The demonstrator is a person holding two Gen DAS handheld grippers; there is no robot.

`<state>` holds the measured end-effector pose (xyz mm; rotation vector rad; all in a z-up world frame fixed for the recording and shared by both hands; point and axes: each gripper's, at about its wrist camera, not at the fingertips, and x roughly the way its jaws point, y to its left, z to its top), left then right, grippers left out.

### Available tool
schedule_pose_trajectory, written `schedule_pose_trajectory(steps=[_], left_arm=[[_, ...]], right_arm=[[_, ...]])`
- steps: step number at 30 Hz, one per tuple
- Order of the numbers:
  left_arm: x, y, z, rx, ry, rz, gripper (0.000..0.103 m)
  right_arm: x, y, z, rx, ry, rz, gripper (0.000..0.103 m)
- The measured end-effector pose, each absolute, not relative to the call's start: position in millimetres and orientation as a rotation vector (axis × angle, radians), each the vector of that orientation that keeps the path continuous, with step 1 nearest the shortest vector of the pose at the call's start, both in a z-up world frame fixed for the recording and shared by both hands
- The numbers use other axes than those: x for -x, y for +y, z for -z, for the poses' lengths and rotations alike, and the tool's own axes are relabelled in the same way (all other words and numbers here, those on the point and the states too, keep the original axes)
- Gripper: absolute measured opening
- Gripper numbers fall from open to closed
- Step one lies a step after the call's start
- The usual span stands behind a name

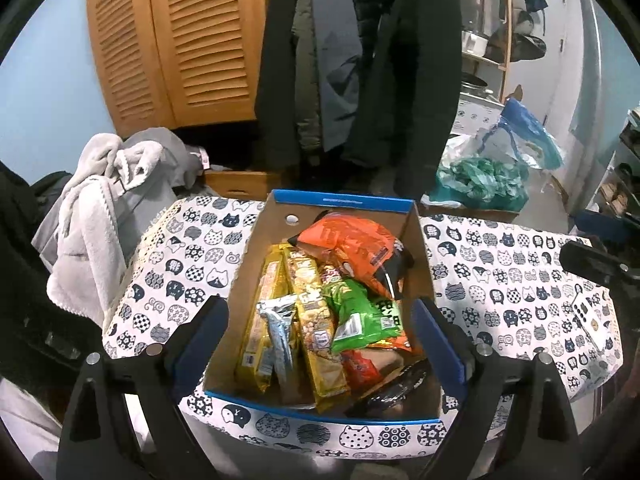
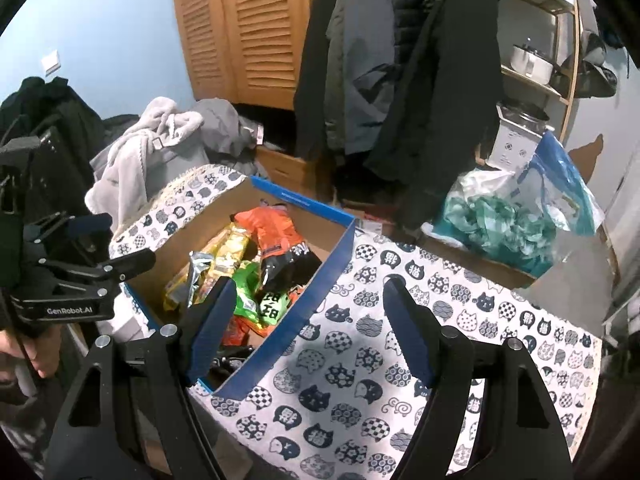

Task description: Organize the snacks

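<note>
A cardboard box with blue rims [image 1: 340, 201] stands on a table with a cat-print cloth [image 1: 500, 280]. Inside lie an orange bag [image 1: 348, 244], long yellow packs [image 1: 266, 320], a silver pack [image 1: 280, 328], a green bag [image 1: 356, 316] and darker packets at the front. My left gripper [image 1: 320, 344] hangs open over the box's near end, holding nothing. My right gripper [image 2: 310, 320] is open and empty above the box's right wall [image 2: 320, 300] and the cloth [image 2: 360, 380]. The right wrist view also shows the orange bag [image 2: 276, 228], the green bag [image 2: 248, 300] and the left gripper [image 2: 130, 238].
Grey clothes [image 1: 104, 200] are piled left of the table. Dark coats [image 1: 420, 80] hang behind it beside a louvred wooden cabinet [image 1: 180, 40]. Blue and green plastic bags [image 1: 492, 172] sit at the back right, with shelves [image 2: 536, 64] beyond. A hand [image 2: 32, 356] grips the left tool.
</note>
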<state>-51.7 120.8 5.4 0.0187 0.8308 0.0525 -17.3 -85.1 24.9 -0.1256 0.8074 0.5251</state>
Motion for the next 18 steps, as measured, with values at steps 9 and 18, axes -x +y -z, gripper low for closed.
schedule_pose_trajectory(steps=[9, 18], left_arm=[[49, 109, -6, -0.054, 0.816, -0.042, 0.099], [50, 103, -6, -0.068, 0.817, -0.031, 0.099]], right_arm=[[13, -92, -21, 0.113, 0.824, -0.517, 0.076], [10, -98, -18, 0.102, 0.835, -0.511, 0.076]])
